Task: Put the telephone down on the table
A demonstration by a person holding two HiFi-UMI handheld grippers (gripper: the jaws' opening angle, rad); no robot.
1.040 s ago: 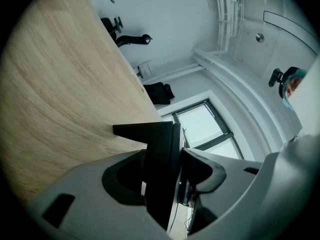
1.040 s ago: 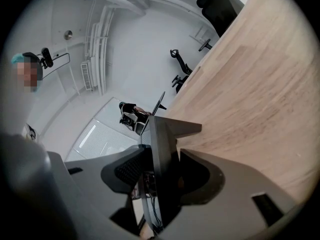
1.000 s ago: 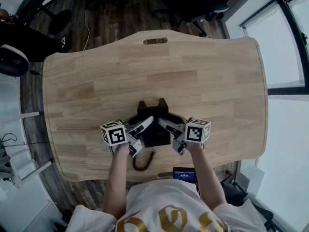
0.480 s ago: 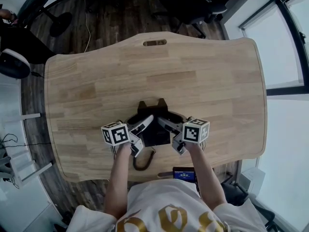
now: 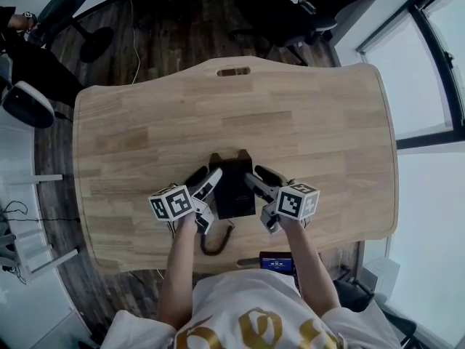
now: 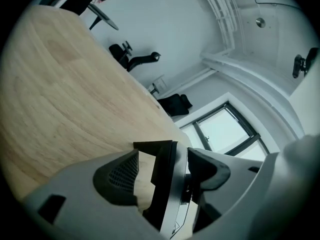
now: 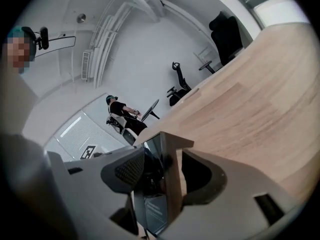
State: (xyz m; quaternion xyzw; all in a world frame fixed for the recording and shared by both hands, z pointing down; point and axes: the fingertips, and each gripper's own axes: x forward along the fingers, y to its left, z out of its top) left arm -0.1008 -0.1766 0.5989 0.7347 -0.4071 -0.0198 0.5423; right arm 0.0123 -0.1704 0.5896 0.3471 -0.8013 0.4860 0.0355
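Black telephone [image 5: 234, 186], long axis toward far edge

head view looks steeply down on the table [image 5: 145, 122]; gripper views sit close, sharing the telephone [image 5: 234, 184].

We see a black telephone [image 5: 234, 187] on the pale wood-grain counter [image 5: 305, 122]. The grey left hand-held gripper [image 5: 205, 177] and right hand-held gripper [image 5: 260, 177] show black-and-white square patterns.

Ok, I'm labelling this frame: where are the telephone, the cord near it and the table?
telephone [image 5: 234, 186]: head view, middle of black body.
cord [image 5: 211, 254]: head view, loop's lower bend.
table [image 5: 305, 115]: head view, bare wood top.
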